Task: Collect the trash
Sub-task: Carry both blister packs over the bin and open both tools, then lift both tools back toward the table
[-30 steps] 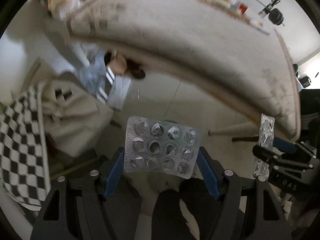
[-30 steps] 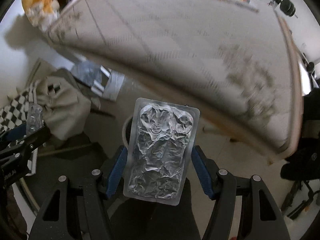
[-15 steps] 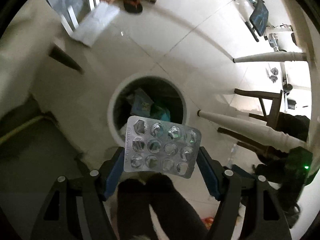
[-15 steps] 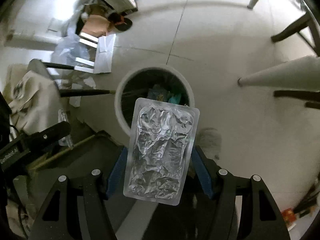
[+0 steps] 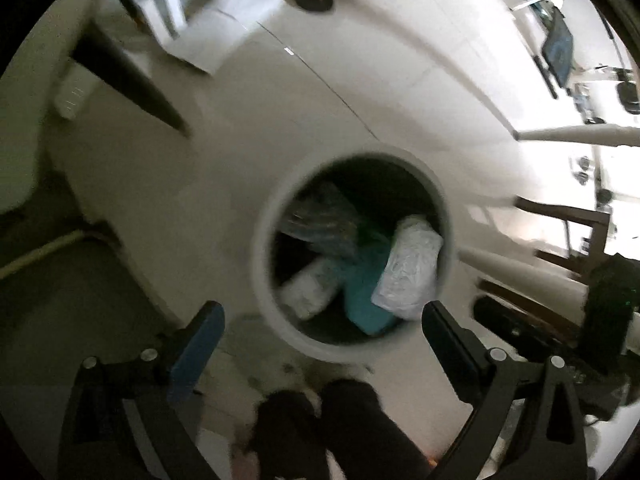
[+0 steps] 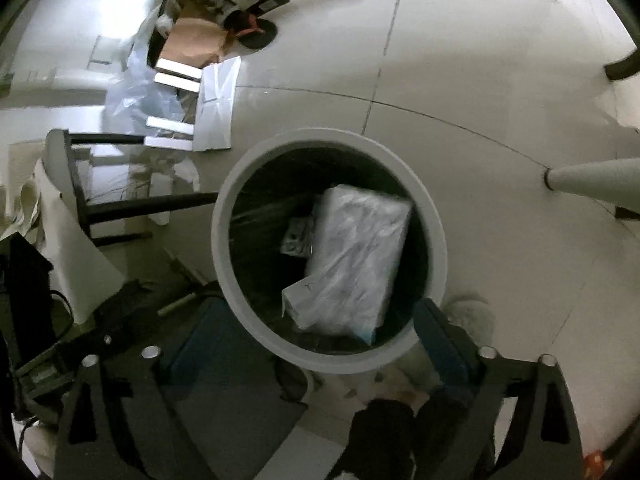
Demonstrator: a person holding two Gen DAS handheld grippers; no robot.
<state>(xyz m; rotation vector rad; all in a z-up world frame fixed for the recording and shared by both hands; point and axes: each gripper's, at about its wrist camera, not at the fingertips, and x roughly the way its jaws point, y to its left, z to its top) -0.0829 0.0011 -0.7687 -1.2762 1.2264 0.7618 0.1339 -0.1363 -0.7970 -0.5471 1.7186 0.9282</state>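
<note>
Both grippers hang over the round grey trash bin (image 6: 332, 252), which stands on the pale tiled floor (image 6: 500, 80), and that placement makes sense: whatever is let go from here lands in the bin and not on the tiles. The right gripper (image 6: 320, 340) has its jaws spread wide with nothing between them, the blue pads sitting at about seven and five o'clock of the bin's rim. The left gripper (image 5: 324, 336) is spread wide and empty too, with the bin just ahead at about one o'clock from its fingers. Inside the bin, the silvery foil pack (image 6: 352, 260) lies tilted across the middle, leaning toward the wall at three o'clock in the right wrist view; the left wrist view shows it at the bin's right side, beside a teal piece (image 5: 364, 292) and a smaller pale packet (image 5: 312, 288) at about seven o'clock. My read: the trash is in, and the open jaws fit a drop just made. Out at eleven o'clock on the floor sit cardboard (image 6: 192, 40), white sheets (image 6: 216, 108) and clear plastic wrap (image 6: 136, 92), well apart from the bin. A table leg (image 6: 596, 180) pokes in at three o'clock. As for writing, nothing can be read: the foil's markings are blurred, and the box print at the top is too small.
</note>
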